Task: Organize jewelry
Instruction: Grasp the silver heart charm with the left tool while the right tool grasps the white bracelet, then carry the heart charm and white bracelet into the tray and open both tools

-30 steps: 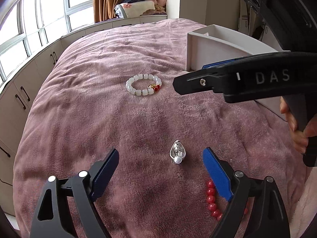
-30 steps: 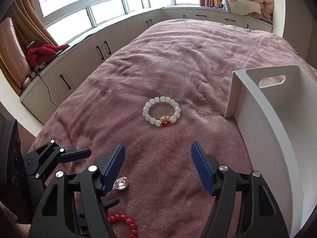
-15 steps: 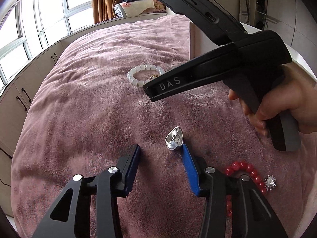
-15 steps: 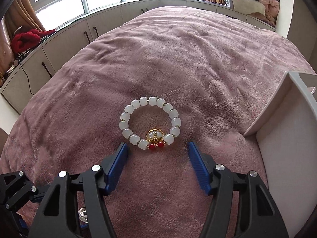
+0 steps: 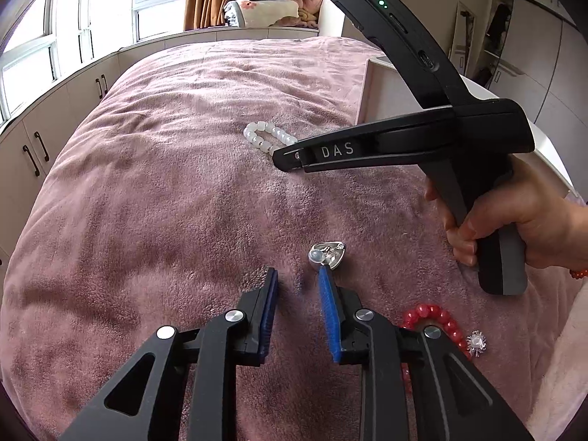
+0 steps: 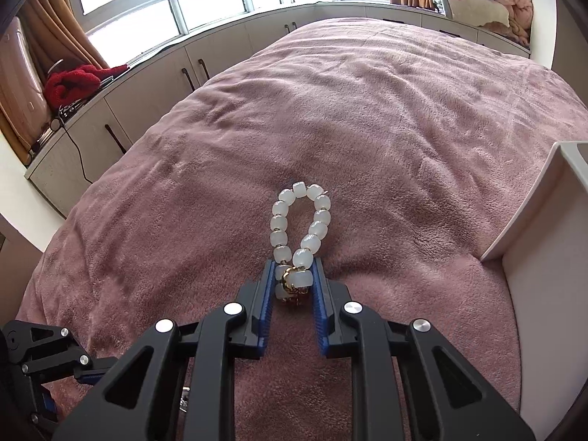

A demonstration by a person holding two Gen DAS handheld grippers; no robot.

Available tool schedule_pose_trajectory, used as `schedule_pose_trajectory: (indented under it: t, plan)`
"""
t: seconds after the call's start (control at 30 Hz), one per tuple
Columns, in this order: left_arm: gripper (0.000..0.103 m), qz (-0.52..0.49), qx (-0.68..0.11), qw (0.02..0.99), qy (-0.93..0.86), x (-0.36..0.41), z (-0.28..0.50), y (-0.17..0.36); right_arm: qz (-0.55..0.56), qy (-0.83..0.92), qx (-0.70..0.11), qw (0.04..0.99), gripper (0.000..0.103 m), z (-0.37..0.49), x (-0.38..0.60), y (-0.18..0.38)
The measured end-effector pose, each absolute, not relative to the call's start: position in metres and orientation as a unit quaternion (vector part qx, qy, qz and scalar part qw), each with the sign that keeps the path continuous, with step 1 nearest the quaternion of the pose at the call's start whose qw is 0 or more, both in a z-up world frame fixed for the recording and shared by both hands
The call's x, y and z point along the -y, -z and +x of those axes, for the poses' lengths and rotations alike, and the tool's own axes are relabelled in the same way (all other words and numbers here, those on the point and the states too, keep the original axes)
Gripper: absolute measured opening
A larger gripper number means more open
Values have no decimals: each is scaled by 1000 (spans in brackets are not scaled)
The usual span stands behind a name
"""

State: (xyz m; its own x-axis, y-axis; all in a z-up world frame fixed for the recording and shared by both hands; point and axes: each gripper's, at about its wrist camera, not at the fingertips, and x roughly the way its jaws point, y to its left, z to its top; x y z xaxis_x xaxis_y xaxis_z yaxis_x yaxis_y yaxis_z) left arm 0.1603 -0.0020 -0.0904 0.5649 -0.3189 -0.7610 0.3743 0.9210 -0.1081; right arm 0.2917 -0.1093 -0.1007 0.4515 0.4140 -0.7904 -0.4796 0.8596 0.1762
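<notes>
On the pink blanket, my right gripper (image 6: 293, 281) is shut on the near end of a white bead bracelet (image 6: 299, 220), squeezing it into a narrow loop; the bracelet also shows in the left wrist view (image 5: 266, 137), with the right gripper's body (image 5: 404, 143) over it. My left gripper (image 5: 297, 283) is nearly closed with a narrow gap and holds nothing. A silver pearl pendant (image 5: 328, 253) lies just beyond its right fingertip. A red bead bracelet (image 5: 431, 318) and a small silver brooch (image 5: 476, 342) lie to the right of the left gripper.
A white open box (image 6: 544, 242) stands on the bed at the right; its wall also shows in the left wrist view (image 5: 382, 92). White cabinets (image 6: 154, 84) run under the windows beyond the bed. Folded bedding (image 5: 272, 7) is piled at the far end.
My right gripper moved forward to the white bracelet and closed on it, squashing the ring into a loop. My left gripper narrowed from wide open to nearly shut beside the pendant.
</notes>
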Motion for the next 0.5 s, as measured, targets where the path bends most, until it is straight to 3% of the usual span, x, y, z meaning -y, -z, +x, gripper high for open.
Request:
schedule_pose_trajectory:
  t: [0.1,0.23,0.27,0.37,0.5]
  plan:
    - [38,43,-422,882,204,9,161,90,-30,-272,-453,848,19,283,113,95]
    - [38,49,-422,881,209,16,167,93,-21,-284,-444,850,19,269,120,80]
    - [37,45,-421,881,211,16,168,94,-17,-286,-441,851,15,265,123,76]
    - [18,34,-424,880,210,12,174,97,-1,-293,-434,852,15,253,131,61]
    - [18,13,-422,881,215,6,176,97,10,-303,-421,855,15,235,140,44]
